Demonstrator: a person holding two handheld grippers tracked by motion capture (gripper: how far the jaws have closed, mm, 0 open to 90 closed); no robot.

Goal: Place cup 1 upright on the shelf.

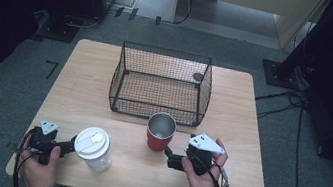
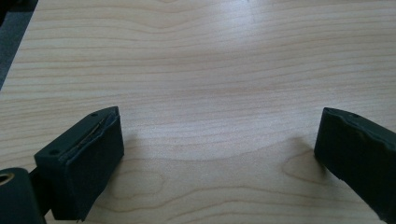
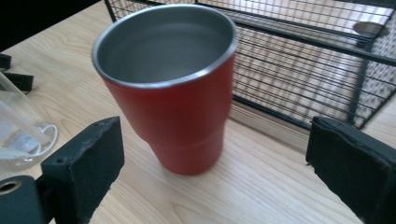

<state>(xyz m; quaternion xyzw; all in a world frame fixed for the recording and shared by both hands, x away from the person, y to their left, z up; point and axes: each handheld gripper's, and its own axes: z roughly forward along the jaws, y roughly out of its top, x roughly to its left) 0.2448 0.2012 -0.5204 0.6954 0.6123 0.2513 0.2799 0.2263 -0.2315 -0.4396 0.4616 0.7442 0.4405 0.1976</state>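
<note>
A red tumbler (image 1: 160, 132) with a steel inside stands upright and empty just in front of the wire basket (image 1: 123, 79). My right gripper (image 1: 168, 157) lies low on the table to the tumbler's right front, held by a hand. In the right gripper view the tumbler (image 3: 177, 116) stands a little ahead of my open right gripper (image 3: 215, 135), and neither pad touches it. A clear plastic cup with a white lid (image 1: 92, 147) stands at the front left. My left gripper (image 1: 67, 147) is beside it on its left; in the left gripper view the left gripper (image 2: 219, 126) is open over bare wood.
The black wire basket (image 3: 303, 70) sits mid-table toward the back with a small dark disc at its far right corner. The wooden table (image 1: 91, 76) has bare wood left and right of the basket. Cables and stands lie on the floor around.
</note>
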